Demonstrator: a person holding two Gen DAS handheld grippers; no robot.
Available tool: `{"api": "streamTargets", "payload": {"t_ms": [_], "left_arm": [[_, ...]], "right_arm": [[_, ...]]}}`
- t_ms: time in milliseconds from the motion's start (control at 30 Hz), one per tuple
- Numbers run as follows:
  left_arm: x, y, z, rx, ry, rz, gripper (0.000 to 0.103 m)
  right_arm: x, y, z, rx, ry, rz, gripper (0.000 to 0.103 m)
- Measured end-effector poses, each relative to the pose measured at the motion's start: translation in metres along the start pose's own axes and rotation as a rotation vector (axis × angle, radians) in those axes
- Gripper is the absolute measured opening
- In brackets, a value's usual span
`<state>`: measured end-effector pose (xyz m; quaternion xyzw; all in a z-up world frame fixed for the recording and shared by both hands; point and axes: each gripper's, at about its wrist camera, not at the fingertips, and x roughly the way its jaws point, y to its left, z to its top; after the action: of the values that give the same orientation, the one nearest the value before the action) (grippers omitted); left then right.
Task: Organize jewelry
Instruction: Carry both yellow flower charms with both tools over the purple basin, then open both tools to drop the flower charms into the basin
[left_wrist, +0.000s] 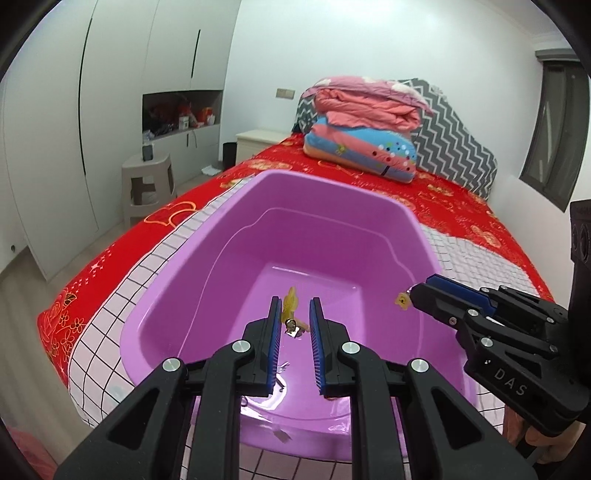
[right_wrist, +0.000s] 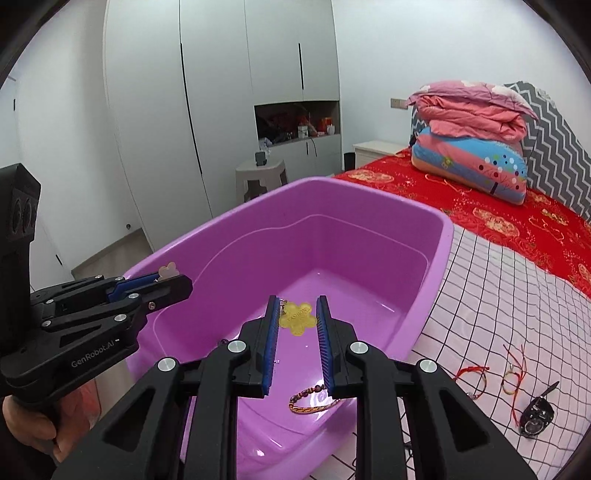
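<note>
Both grippers hang over the purple basin (right_wrist: 448, 229), which stands on the checked cloth (right_wrist: 498, 295) at the bed's near end. The right gripper (right_wrist: 295, 298) has its jaws clamped across a yellow flower charm (right_wrist: 297, 319), pinched only at the fingertips, above the middle of the basin floor. The left gripper (left_wrist: 295, 302) has its jaws nearly together on a pale flower charm (left_wrist: 290, 306). That charm lies against 1 pad with a metal ring (left_wrist: 291, 326) dangling below, and it sits close to the basin's left rim.

1 beaded bracelet (right_wrist: 310, 400) already lies by the basin's near wall. 2 red cord bracelets (right_wrist: 476, 373) and a black key fob (right_wrist: 537, 413) wait on the cloth by the basin's right side.

Risks, as I judge them:
- **Slipping:** each charm is held by a thin edge, so a tilt or jolt could let it go early.
- **Missing the basin:** the left charm, released so near the rim, could strike the rim and land outside.
- **Snagging:** the ring may catch on the ribbed pad.
- **Bouncing:** the glossy floor may make a dropped charm bounce.
</note>
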<state>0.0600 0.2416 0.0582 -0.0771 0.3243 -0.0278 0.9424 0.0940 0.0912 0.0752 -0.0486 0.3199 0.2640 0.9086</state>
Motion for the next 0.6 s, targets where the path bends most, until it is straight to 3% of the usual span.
{"api": "streamTargets", "payload": {"t_ms": [433, 600], "left_arm": [[0.032, 0.011, -0.004, -0.031, 0.065, 0.035, 0.016], [0.033, 0.01, -0.001, -0.025, 0.062, 0.081, 0.016]], "right_arm": [[0.026, -0.001, -0.002, 0.004, 0.054, -0.012, 0.02], [0.032, -0.003, 0.001, 0.008, 0.073, -0.017, 0.02]]}}
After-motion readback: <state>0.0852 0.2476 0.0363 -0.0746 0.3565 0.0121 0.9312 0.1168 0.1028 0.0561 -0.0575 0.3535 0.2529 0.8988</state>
